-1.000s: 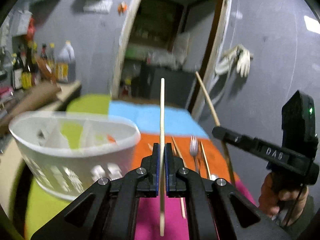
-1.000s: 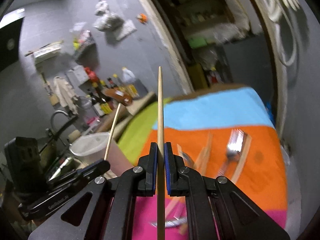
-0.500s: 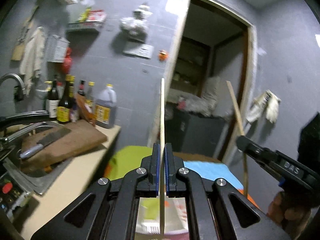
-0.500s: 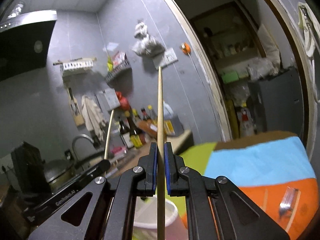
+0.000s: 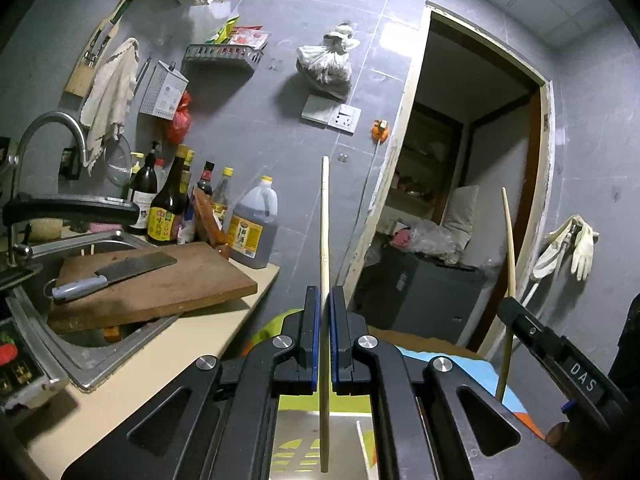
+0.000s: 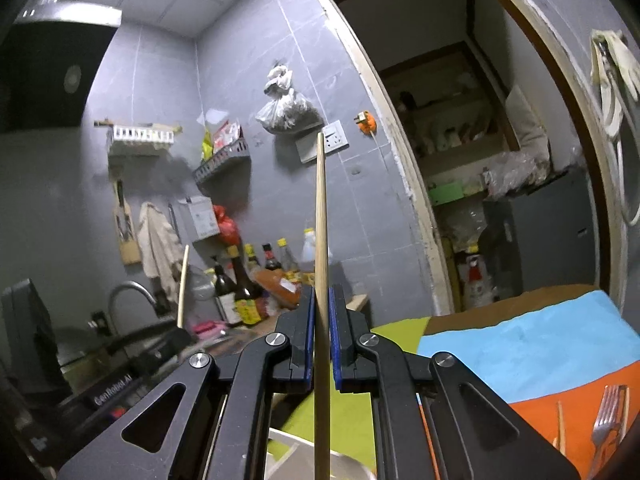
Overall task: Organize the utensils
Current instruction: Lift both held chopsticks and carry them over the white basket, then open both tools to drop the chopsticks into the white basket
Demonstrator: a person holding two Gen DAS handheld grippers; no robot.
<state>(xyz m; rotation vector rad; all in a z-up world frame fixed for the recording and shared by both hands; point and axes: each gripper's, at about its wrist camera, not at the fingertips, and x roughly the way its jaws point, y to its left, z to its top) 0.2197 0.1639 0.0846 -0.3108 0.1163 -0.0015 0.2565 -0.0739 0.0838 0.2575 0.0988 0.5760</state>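
My left gripper is shut on a pale wooden chopstick held upright, its lower end hanging over the white utensil holder just below the jaws. My right gripper is shut on a darker wooden chopstick, also upright, above the holder's white rim. In the left wrist view the right gripper and its chopstick stand to the right. In the right wrist view the left gripper with its chopstick is at the left. A fork and another chopstick lie on the orange cloth.
A sink with a cutting board and cleaver lies at the left, with bottles behind. The table cloth is blue, green and orange. A doorway opens behind the table.
Both grippers have tilted upward with their chopsticks. The table and holder dropped to the bottom of the views, and the wall and doorway now fill them.
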